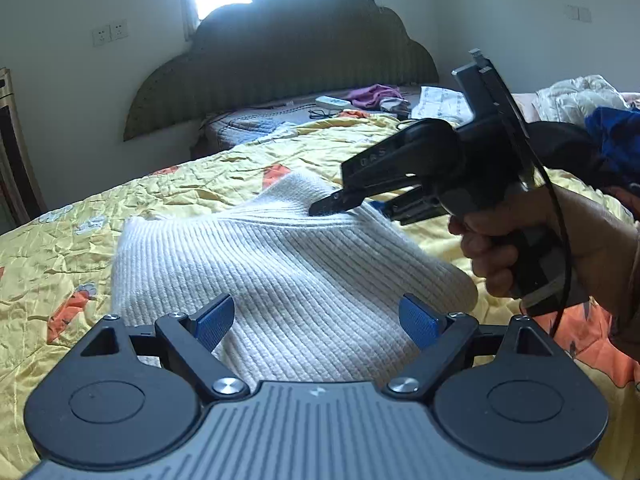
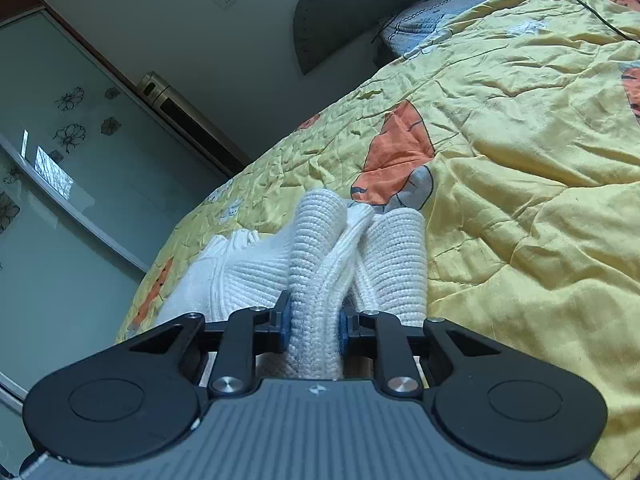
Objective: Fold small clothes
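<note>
A white ribbed knit garment [image 1: 280, 280] lies on the yellow quilt [image 1: 80, 248] of a bed, its far edge lifted. My left gripper [image 1: 316, 320] hovers wide open over the near part of the knit, and its blue pads [image 1: 418, 320] touch nothing. A hand [image 1: 520, 248] brings my right gripper [image 1: 332, 206] in from the right onto the raised far edge. In the right wrist view, that right gripper [image 2: 312, 326] is shut on a bunched fold of the knit garment [image 2: 316, 248], which fills the gap between the pads.
A dark scalloped headboard [image 1: 280, 60] stands at the back under a bright window. A purple cloth [image 1: 372, 94], a white remote [image 1: 330, 101] and a pile of clothes [image 1: 580, 96] lie near it. A black cable [image 2: 600, 12] crosses the quilt. A glass sliding door [image 2: 60, 160] stands beside the bed.
</note>
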Demonstrator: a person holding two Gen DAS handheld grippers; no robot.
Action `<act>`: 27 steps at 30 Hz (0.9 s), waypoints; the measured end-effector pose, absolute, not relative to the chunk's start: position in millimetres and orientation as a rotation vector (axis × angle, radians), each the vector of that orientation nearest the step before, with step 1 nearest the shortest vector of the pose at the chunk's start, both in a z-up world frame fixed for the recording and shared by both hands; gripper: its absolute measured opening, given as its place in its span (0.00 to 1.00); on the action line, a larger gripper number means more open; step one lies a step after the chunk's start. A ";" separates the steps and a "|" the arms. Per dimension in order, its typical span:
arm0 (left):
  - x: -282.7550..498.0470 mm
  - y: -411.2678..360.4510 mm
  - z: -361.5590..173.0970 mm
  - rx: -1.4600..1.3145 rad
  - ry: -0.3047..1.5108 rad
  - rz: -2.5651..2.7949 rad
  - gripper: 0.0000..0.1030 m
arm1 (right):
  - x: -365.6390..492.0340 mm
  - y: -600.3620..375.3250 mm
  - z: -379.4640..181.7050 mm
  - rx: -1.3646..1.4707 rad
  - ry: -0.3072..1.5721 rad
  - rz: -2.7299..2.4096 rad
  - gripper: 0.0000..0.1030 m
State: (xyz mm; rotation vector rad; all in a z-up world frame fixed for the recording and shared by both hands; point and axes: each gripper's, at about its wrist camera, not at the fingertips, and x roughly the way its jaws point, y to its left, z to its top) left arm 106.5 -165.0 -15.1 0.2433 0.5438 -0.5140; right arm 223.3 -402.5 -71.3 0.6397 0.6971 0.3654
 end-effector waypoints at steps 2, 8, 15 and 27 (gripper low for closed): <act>110.4 -162.2 -13.3 0.242 0.542 -0.491 0.88 | 214.8 -404.4 -66.3 0.628 0.678 0.356 0.34; 107.5 -148.3 -9.9 0.170 0.524 -0.440 0.88 | 146.9 -402.7 -29.2 0.393 0.492 0.191 0.40; 113.7 -149.5 -18.4 0.193 0.551 -0.392 0.88 | 118.8 -366.1 -37.0 0.200 0.583 0.339 0.45; 108.8 -147.9 -21.7 0.220 0.555 -0.356 0.88 | 94.8 -349.3 -25.7 0.139 0.495 0.243 0.50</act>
